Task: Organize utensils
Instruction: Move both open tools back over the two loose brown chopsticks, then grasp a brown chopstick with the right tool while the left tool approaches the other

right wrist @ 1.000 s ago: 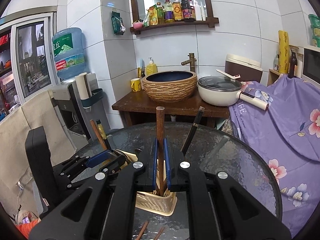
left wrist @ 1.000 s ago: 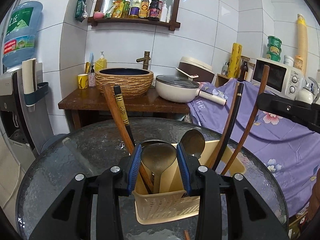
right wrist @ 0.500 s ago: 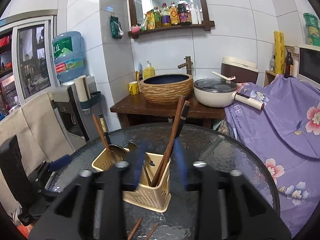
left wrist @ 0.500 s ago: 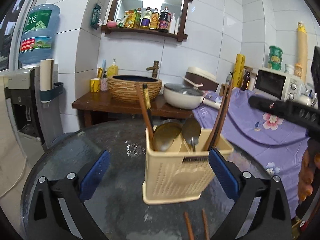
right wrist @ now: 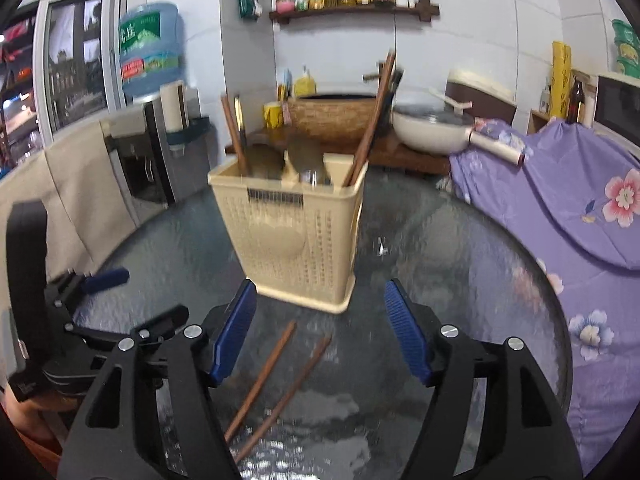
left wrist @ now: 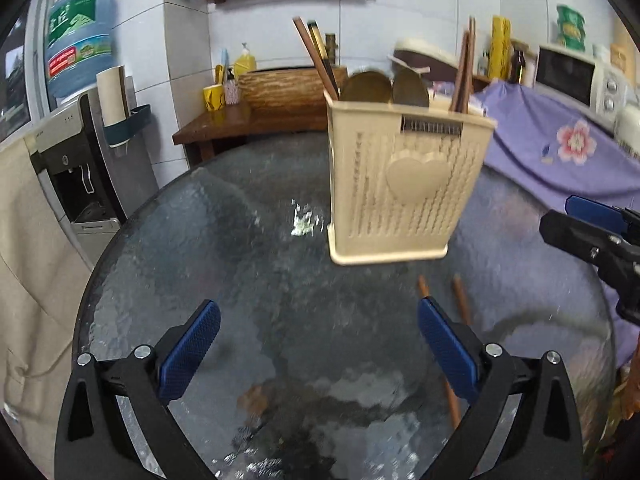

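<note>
A cream plastic utensil holder [left wrist: 404,184] [right wrist: 296,232] stands on the round glass table [left wrist: 224,248] [right wrist: 460,280]. It holds two metal spoons [left wrist: 384,88] [right wrist: 280,160] and several wooden chopsticks [left wrist: 316,56] [right wrist: 370,128]. Two loose wooden chopsticks [right wrist: 276,376] [left wrist: 458,300] lie on the glass in front of it. My left gripper [left wrist: 318,340] is wide open over bare glass, short of the holder. My right gripper [right wrist: 320,328] has its jaws opening above the loose chopsticks, with nothing gripped. The left gripper [right wrist: 104,280] shows at the left of the right wrist view.
Behind the table stands a wooden counter [right wrist: 360,148] with a woven basin [right wrist: 336,114], a yellow mug [right wrist: 273,115] and a white pan [right wrist: 432,130]. A purple floral cloth [right wrist: 560,200] covers things on the right. A water dispenser [left wrist: 76,92] stands on the left.
Both grippers let go of the utensils in the holder, opened, and pulled back and down toward the near side of the table. The holder now stands farther ahead in both views.
</note>
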`<state>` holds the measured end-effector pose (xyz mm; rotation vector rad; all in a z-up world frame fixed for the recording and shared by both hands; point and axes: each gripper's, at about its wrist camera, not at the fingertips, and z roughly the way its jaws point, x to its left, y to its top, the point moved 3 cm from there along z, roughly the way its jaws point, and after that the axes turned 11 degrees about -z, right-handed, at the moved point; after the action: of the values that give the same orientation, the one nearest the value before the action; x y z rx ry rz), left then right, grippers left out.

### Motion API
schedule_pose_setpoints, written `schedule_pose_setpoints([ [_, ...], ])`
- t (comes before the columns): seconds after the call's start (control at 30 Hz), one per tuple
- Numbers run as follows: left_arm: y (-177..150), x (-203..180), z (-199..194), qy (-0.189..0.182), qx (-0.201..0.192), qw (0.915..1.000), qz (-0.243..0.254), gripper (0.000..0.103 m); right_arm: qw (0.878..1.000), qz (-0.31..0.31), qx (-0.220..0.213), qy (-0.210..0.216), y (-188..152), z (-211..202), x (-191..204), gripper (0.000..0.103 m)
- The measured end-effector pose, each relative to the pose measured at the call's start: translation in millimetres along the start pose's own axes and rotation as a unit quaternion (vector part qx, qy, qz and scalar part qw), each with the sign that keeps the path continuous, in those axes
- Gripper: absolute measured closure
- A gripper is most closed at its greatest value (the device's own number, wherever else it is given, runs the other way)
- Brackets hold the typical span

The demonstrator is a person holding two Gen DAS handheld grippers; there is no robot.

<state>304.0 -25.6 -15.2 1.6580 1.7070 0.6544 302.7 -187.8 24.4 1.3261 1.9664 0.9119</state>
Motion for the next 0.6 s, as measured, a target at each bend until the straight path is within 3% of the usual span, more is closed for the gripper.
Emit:
schedule_pose_setpoints([
  [0.23,-25.3,12.1,7.0,-0.004,0.021,0.9998,0.001,0.006,0.998,0.008,0.063,0.015,-39.5,24.2,14.6,0.036],
  [0.4,-31.1,21.7,10.5,0.016,0.030,0.9994,0.003,0.006,0.996,0.002,0.091,-0.002,-54.6,33.1,18.4,0.036],
  [0.6,-32.8,23.3,11.4,0.005,0.036,0.9993,0.001,0.006,0.993,0.008,0.120,0.000,-61.7,50.4,19.0,0.043],
])
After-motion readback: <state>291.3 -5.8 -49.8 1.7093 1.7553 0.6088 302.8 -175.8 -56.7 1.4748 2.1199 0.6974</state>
